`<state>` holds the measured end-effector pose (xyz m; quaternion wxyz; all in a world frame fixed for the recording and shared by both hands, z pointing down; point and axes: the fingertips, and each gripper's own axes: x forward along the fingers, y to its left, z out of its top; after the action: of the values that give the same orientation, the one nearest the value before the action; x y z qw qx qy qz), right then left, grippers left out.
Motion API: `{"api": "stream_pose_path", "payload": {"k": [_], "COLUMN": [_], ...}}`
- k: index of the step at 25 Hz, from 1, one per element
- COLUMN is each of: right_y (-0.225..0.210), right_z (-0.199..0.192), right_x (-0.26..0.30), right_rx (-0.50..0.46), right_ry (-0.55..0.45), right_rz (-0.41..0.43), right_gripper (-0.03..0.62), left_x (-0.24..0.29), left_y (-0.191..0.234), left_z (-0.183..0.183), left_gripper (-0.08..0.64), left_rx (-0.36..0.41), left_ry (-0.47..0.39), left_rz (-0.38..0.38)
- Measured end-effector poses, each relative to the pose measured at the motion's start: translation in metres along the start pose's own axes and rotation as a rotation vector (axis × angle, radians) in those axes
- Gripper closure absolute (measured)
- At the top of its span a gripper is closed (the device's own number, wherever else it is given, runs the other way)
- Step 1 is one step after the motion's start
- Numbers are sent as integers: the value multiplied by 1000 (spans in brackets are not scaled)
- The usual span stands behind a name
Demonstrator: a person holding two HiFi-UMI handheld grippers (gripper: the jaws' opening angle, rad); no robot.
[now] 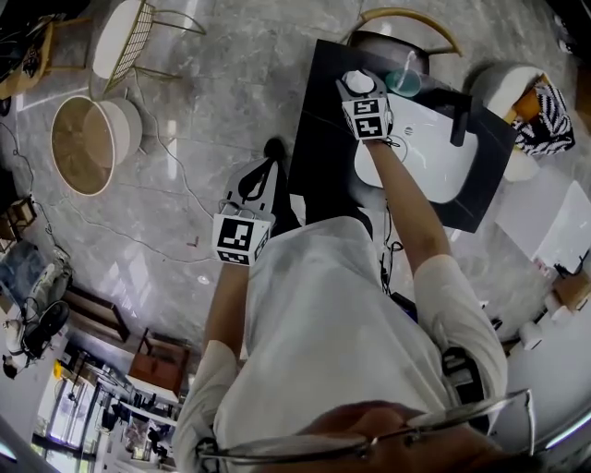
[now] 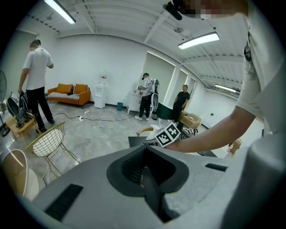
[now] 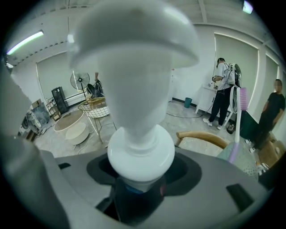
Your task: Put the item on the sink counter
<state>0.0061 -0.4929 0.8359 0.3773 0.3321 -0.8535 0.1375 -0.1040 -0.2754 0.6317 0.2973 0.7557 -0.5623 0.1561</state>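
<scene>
My right gripper (image 1: pixel 359 88) reaches out over the black sink counter (image 1: pixel 323 139), to the left of the white basin (image 1: pixel 429 162). It is shut on a white pump bottle (image 3: pixel 140 150), whose pump head (image 3: pixel 134 49) fills the right gripper view. In the head view the bottle's white top (image 1: pixel 359 82) shows at the gripper's tip. My left gripper (image 1: pixel 261 177) hangs over the floor at the counter's near left corner. Its jaws are shut with nothing between them (image 2: pixel 145 172).
A black faucet (image 1: pixel 459 120) stands over the basin, and a teal cup (image 1: pixel 404 81) with a toothbrush sits at the counter's far edge. A wooden-backed chair (image 1: pixel 406 18) stands beyond the counter. A round table (image 1: pixel 83 143) and a wire chair (image 1: pixel 125 37) stand far left. Several people stand in the room.
</scene>
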Motion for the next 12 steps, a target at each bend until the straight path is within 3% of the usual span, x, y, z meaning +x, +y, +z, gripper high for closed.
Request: {"api": "stream_pose_path", "payload": {"k": [3, 12], "right_y": [5, 4], "right_z": [-2, 8], "right_x": [-2, -43], "right_rx": [-12, -7], "right_ry": [22, -40], "right_rz": [23, 21], "right_gripper": [262, 252], "left_x": [-8, -23], "left_y": [-4, -21], "left_z": [2, 11], "left_gripper": [555, 555], "left_rx": [6, 44], "left_ry": [-7, -47], "left_rz": [11, 37]}}
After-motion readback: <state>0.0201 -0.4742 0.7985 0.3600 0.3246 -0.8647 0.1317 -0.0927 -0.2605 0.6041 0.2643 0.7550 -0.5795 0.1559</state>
